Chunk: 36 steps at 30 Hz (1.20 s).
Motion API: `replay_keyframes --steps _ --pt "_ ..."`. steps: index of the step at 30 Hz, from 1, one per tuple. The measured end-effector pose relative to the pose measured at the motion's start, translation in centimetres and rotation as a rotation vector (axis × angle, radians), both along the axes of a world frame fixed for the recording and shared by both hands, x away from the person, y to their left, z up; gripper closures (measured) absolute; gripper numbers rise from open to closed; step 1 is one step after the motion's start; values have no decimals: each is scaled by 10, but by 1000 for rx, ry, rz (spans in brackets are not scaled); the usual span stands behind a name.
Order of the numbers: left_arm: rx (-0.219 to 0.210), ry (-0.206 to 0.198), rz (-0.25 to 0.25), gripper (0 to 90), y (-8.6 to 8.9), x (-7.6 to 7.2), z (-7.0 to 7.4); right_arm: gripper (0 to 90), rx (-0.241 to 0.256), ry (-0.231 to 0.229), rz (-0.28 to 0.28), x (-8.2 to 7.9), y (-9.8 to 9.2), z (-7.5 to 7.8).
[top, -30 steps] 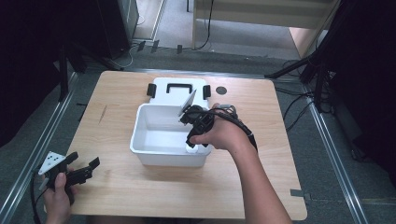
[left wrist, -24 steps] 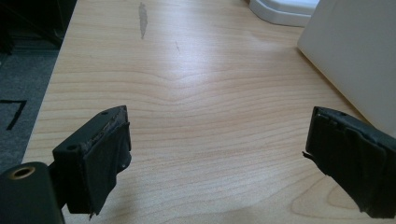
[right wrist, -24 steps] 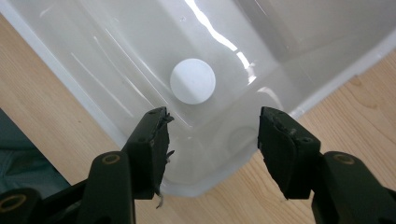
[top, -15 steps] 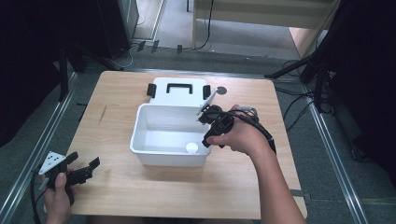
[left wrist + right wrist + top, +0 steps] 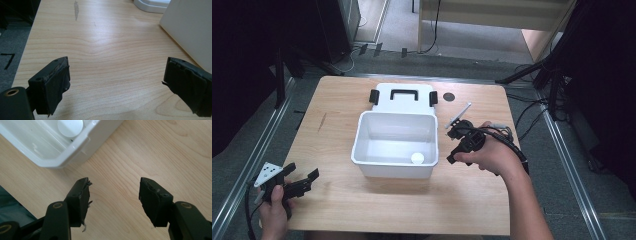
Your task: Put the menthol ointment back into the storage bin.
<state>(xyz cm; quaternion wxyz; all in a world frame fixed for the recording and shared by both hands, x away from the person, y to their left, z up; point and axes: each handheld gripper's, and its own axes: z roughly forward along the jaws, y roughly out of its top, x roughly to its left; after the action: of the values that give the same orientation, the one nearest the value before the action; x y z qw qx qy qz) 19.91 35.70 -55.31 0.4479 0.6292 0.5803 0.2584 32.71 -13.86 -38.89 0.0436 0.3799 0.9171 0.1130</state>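
Since the earlier frames the right gripper (image 5: 451, 148) has drawn back from over the bin (image 5: 362, 131) to its right side, and the white disc (image 5: 417, 158) now lies on the bin floor in the near right corner.

Nearest the person, the left gripper (image 5: 309, 180) rests at the near left corner of the desk (image 5: 337, 100), well apart from the bin; in the left gripper view its jaws stand wide apart over bare wood, with the bin wall (image 5: 190, 27) at the upper right. The right gripper hovers just beside the bin's right wall, held in the right hand (image 5: 489, 155); in the right gripper view its jaws are apart and empty, pointing at the desk below the bin's rim (image 5: 75, 152), with the disc (image 5: 70, 127) visible inside.

Beyond the bin, touching its far wall as seen from above, lies the white lid (image 5: 404, 102) with a black handle (image 5: 401, 93) and black clasps; a dark round mark (image 5: 449, 96) sits on the desk to its right.

With the disc apparently deposited, the likely step is closing the bin. To do it well, keep the jaws apart on the approach, carry the right gripper around rather than across the rim, grasp the lid by its handle, and lower it level so that the clasps meet both sides.
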Motion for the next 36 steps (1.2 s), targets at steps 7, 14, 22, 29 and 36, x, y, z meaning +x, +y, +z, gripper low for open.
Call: replay_keyframes --steps 7,14,22,29,36 --pt "4 -6 6 74 0 -1 0 429 9 18 -45 -6 -18 -9" --pt "3 -4 3 74 0 -1 0 426 9 33 -73 -13 -38 -24" --pt "-1 -7 6 74 0 -1 0 422 7 44 -106 -21 -64 -36" --pt "11 -5 -1 74 0 -1 0 422 45 37 -148 -31 -92 -47" --pt "16 -6 -3 74 -1 -1 0 422 129 -6 -217 -46 -131 -68"
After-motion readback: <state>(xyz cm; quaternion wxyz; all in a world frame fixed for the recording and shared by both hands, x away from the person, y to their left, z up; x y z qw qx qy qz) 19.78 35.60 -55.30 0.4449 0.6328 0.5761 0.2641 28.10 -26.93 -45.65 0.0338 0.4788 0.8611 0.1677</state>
